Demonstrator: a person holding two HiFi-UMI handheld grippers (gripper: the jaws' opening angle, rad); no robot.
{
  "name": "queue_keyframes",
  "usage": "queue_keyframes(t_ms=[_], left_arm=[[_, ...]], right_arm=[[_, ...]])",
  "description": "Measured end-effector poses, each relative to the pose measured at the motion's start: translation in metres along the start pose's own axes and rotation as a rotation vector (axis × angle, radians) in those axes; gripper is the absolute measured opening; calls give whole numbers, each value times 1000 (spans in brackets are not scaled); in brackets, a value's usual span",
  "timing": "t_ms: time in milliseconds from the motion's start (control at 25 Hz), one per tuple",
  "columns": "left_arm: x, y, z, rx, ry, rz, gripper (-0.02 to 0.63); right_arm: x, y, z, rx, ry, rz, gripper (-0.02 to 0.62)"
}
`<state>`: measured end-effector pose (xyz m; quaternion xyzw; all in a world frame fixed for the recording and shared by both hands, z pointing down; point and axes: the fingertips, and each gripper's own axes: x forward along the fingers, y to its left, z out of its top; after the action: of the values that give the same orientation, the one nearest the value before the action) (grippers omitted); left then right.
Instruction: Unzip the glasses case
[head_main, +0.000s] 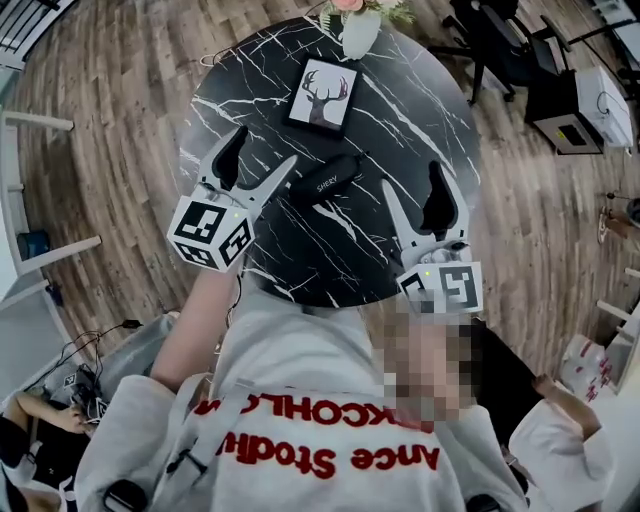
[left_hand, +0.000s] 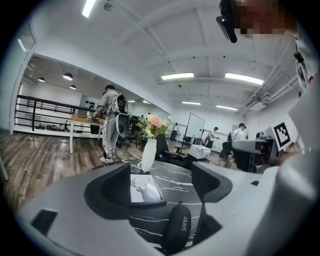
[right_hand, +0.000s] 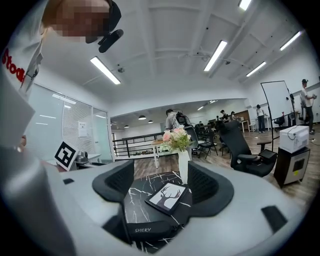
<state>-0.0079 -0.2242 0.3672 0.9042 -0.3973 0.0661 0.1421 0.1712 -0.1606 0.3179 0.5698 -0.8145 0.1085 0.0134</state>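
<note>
A black zipped glasses case (head_main: 325, 180) printed "SHERY" lies on the round black marble table (head_main: 420, 100), closed. My left gripper (head_main: 262, 152) hovers open just left of it, its right fingertip near the case's left end. My right gripper (head_main: 412, 185) stands open to the case's right, apart from it. In the left gripper view the case (left_hand: 177, 230) lies low between the open jaws of the left gripper (left_hand: 162, 182). In the right gripper view the case (right_hand: 150, 230) lies crosswise below the open right gripper (right_hand: 162, 185). Neither gripper holds anything.
A framed deer picture (head_main: 322, 95) lies behind the case, and a white vase with flowers (head_main: 360, 30) stands at the table's far edge. An office chair (head_main: 490, 40) and a white box (head_main: 580, 110) stand on the wooden floor at the right. People move about in the background.
</note>
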Motion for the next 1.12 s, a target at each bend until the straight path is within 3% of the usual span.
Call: queue_keyframes(t_ms=[320,680,920,1120], left_arm=[[44,-17,-78,-16,233,-152,367],[69,-47,-168,19,496,-318,377],[88,-71,-206,160,686,-398,390],[101,-70,-232,244,830,-381,384]], right_arm=[[14,-8,-30,30,59,-21,319],[24,-2,-55,49,103,-15,319],[23,-1,-65,64,121,-15,319],[21,-2,-67,66,126,-13,319]])
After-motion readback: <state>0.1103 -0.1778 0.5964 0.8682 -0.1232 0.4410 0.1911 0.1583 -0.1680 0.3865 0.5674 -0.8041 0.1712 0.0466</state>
